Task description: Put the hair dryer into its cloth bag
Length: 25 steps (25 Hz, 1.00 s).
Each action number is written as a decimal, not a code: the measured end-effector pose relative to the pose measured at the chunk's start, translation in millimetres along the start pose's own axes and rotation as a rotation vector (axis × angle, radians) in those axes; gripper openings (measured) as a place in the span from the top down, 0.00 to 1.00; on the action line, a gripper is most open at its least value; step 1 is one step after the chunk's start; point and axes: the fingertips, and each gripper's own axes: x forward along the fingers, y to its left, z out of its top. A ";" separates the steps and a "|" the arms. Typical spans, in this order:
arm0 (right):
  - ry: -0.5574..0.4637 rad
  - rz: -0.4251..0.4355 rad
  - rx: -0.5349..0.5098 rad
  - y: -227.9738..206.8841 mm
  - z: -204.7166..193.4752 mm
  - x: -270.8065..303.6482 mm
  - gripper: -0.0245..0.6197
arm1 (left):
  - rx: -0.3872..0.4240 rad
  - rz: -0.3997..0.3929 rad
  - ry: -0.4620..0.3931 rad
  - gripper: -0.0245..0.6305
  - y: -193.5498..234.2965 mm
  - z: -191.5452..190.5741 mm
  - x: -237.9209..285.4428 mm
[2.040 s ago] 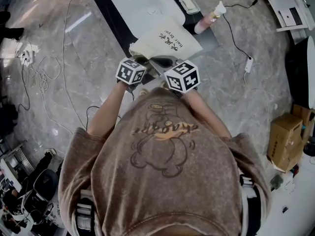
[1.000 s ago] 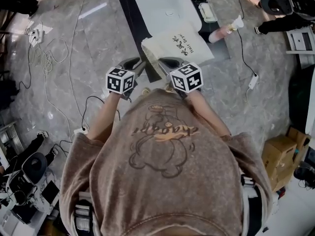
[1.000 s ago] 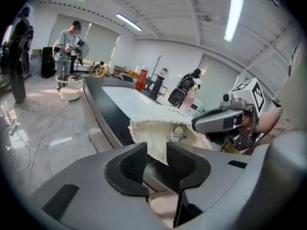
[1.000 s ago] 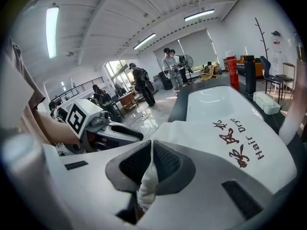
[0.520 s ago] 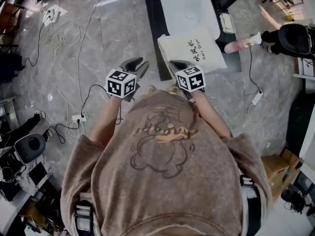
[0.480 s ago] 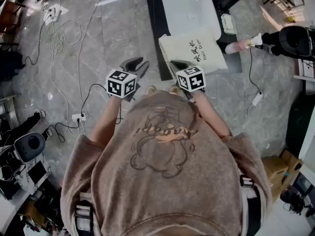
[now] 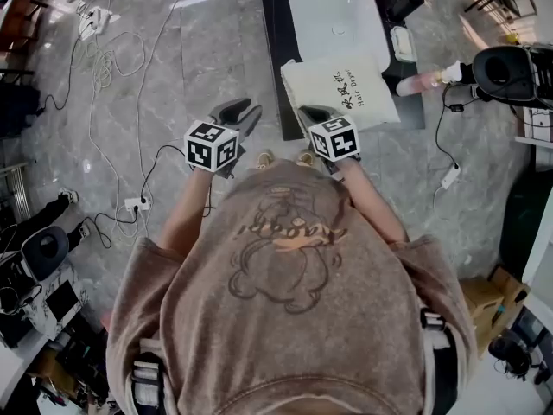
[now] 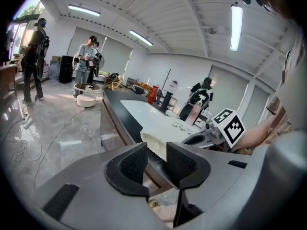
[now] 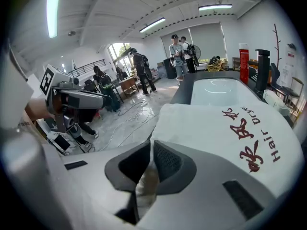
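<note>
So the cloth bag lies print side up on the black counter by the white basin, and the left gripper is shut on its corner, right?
No. The left gripper is open: the left gripper view shows its jaws apart with nothing between them, the corner of the cloth bag lying beyond them. The bag does lie print side up on the black counter by the white basin.

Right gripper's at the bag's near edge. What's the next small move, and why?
Probably ease the left gripper forward to the bag's near edge, beside the right gripper. Left's jaws stand apart and empty, short of the counter, that edge ahead. Right's, just opened a hair, sit nearly shut at the corner, cloth between them unclear. No dryer shows, so opening the bag comes first.
</note>
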 end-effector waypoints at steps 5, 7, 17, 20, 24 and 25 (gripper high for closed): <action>-0.054 0.035 0.028 11.1 18.1 -13.4 0.86 | 0.038 -0.035 -0.029 0.76 -8.0 24.6 8.5; -0.084 0.050 0.029 16.1 28.3 -22.1 0.84 | 0.052 -0.049 -0.045 0.76 -12.4 37.0 11.8; -0.348 -0.038 -0.040 8.3 104.6 -102.8 0.84 | 0.133 -0.103 -0.171 0.76 -46.1 111.6 4.3; -0.442 -0.098 -0.074 -1.5 117.3 -131.6 0.84 | 0.169 -0.083 -0.227 0.76 -53.0 126.5 -2.6; -0.564 -0.198 -0.087 -13.0 119.3 -161.7 0.86 | 0.208 -0.020 -0.319 0.76 -55.7 134.9 -10.7; -0.590 -0.225 -0.085 -15.9 118.0 -166.7 0.88 | 0.216 -0.004 -0.337 0.76 -55.9 134.4 -11.6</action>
